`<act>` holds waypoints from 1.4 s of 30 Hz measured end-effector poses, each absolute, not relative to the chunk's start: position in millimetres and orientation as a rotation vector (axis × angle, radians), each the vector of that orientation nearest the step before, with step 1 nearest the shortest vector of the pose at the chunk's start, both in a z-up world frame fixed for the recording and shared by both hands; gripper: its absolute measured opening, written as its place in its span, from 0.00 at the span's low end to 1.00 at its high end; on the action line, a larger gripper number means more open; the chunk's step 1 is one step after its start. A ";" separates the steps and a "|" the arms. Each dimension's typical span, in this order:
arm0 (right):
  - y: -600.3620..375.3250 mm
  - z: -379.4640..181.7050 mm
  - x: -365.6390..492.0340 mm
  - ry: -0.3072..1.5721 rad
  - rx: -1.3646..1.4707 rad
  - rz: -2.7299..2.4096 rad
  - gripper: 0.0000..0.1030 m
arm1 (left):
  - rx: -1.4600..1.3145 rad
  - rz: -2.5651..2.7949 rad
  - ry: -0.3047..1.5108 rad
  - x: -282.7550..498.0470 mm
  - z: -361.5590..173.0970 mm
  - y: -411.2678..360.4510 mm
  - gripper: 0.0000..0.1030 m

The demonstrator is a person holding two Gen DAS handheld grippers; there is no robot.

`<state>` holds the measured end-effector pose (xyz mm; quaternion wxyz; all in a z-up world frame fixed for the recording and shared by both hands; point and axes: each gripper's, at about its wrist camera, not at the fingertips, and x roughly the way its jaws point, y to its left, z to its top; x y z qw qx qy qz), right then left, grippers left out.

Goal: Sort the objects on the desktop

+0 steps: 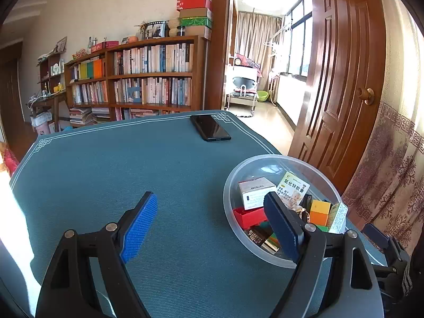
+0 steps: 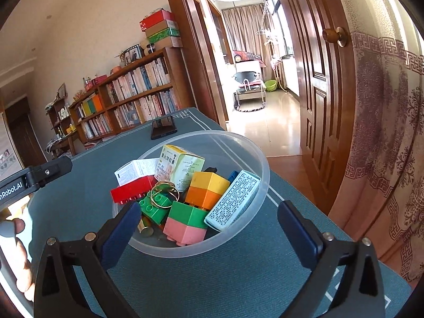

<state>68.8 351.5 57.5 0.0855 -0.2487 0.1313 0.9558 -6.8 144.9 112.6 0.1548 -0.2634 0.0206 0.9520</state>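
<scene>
A clear plastic bowl (image 1: 230, 188) (image 2: 254, 153) stands on the teal table mat, full of sorted items: medicine boxes (image 2: 182, 167), toy bricks (image 2: 206, 188), a red block (image 2: 132, 189) and a gold ring (image 2: 163, 193). My left gripper (image 1: 212, 222) is open and empty, low over the mat, its right finger in front of the bowl's left side. My right gripper (image 2: 209, 230) is open and empty, just in front of the bowl, its fingers either side of the near rim. A black phone (image 1: 210, 131) (image 2: 163, 127) lies on the mat at the far edge.
The teal mat (image 1: 106, 172) covers the table. A bookshelf (image 1: 137, 76) stands behind the table. An open wooden door (image 1: 341, 79) and a patterned curtain (image 2: 384, 132) are to the right, past the table edge.
</scene>
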 end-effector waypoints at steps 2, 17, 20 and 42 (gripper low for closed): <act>343.0 57.6 70.9 0.350 -0.772 2.868 1.00 | -0.705 2.785 0.136 3.0 116.2 147.7 0.83; 320.1 89.7 91.1 0.242 -0.724 2.923 1.00 | -0.681 2.767 0.173 33.0 131.7 154.2 0.91; 321.6 88.7 91.5 0.245 -0.734 2.912 1.00 | -0.687 2.766 0.188 37.6 130.8 159.3 0.91; 329.1 84.0 92.9 0.229 -0.751 2.868 1.00 | -0.749 2.706 0.228 41.9 121.2 176.8 0.91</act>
